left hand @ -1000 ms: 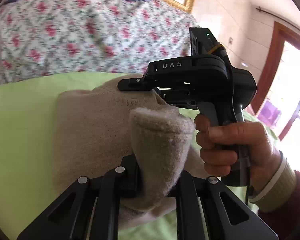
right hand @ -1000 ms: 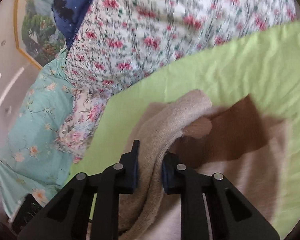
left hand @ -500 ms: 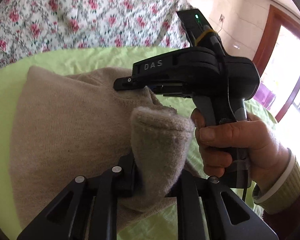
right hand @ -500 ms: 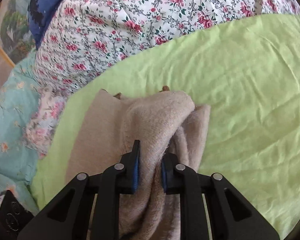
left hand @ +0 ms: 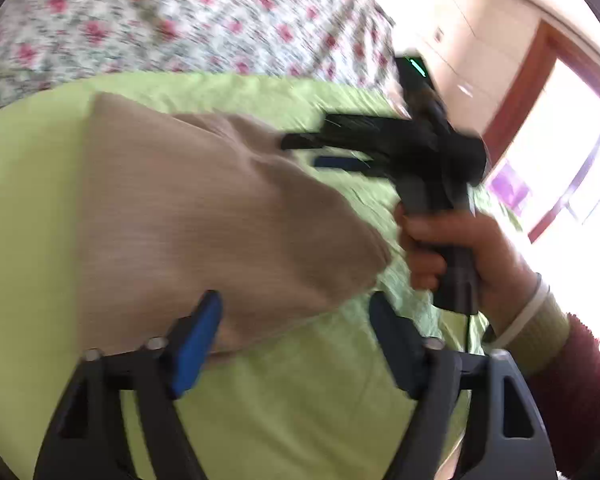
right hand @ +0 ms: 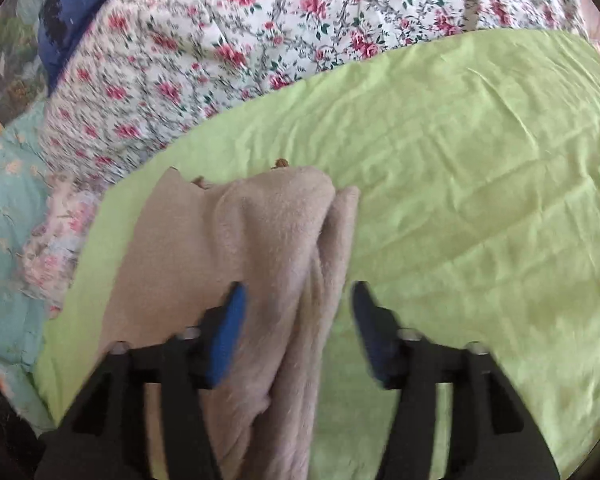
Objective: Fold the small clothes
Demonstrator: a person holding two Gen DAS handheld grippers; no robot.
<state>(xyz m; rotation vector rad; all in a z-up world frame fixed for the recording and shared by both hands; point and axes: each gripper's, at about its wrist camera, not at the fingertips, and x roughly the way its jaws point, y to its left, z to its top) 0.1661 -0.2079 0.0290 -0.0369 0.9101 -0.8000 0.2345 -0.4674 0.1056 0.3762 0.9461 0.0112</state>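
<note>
A beige knitted garment (left hand: 204,208) lies folded on the green sheet (left hand: 300,400). In the left wrist view my left gripper (left hand: 296,320) has its jaws opening wide; the garment's near edge lies between the blue pads, free of them. The right gripper (left hand: 300,152), held by a hand (left hand: 452,248), hovers at the garment's far right edge. In the right wrist view my right gripper (right hand: 298,308) is also opening; a bunched fold of the garment (right hand: 268,248) lies between its pads, which do not press on it.
A flowered quilt (right hand: 260,40) rises behind the green sheet (right hand: 480,200). A teal flowered cover (right hand: 8,240) lies at the left. A doorway with a red-brown frame (left hand: 512,120) and bright light is at the right.
Both grippers were shut on folds of the garment and have let go, with their jaws now spread. The garment has dropped flat onto the sheet, folded over.
</note>
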